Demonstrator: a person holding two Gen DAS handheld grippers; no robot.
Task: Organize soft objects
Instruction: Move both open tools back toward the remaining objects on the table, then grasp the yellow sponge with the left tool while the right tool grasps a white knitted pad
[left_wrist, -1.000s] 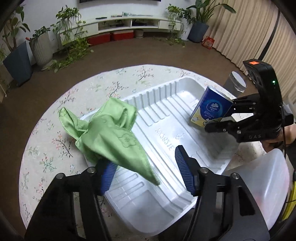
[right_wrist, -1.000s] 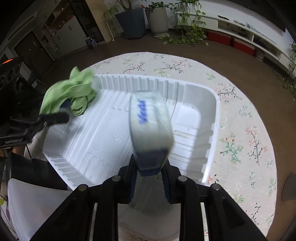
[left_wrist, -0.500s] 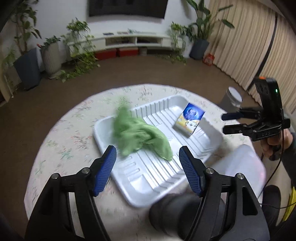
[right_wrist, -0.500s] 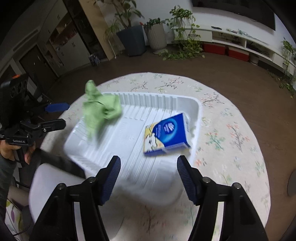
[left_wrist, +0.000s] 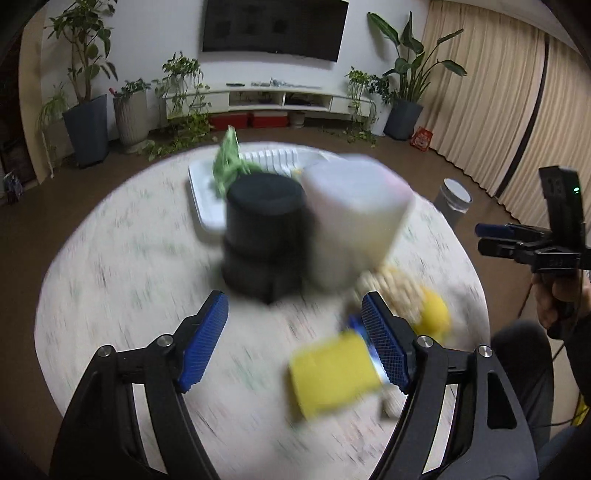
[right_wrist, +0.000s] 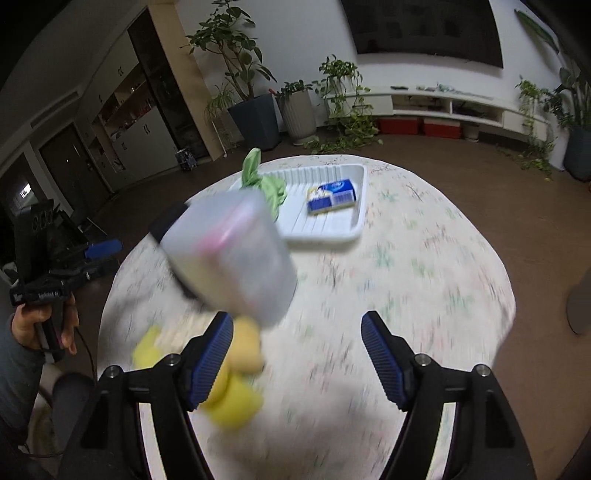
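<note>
A green cloth (right_wrist: 267, 184) and a blue tissue pack (right_wrist: 333, 196) lie in the white tray (right_wrist: 325, 232) at the far side of the round table. The cloth (left_wrist: 231, 162) and tray (left_wrist: 205, 195) show in the left wrist view too. Yellow soft items (left_wrist: 334, 371) (right_wrist: 236, 397) lie blurred on the near table. My left gripper (left_wrist: 295, 343) is open and empty above the near table. My right gripper (right_wrist: 297, 360) is open and empty, pulled back from the tray.
A translucent white container (left_wrist: 354, 225) (right_wrist: 231, 258) and a black cylinder (left_wrist: 264, 236) stand between the grippers and the tray. The round table has a floral cloth (right_wrist: 424, 266). A small bin (left_wrist: 456, 199) stands on the floor to the right.
Both grippers let go of their objects, which dropped into the tray, and pulled back and up. The view is now farther from the tray and blurred by motion.
</note>
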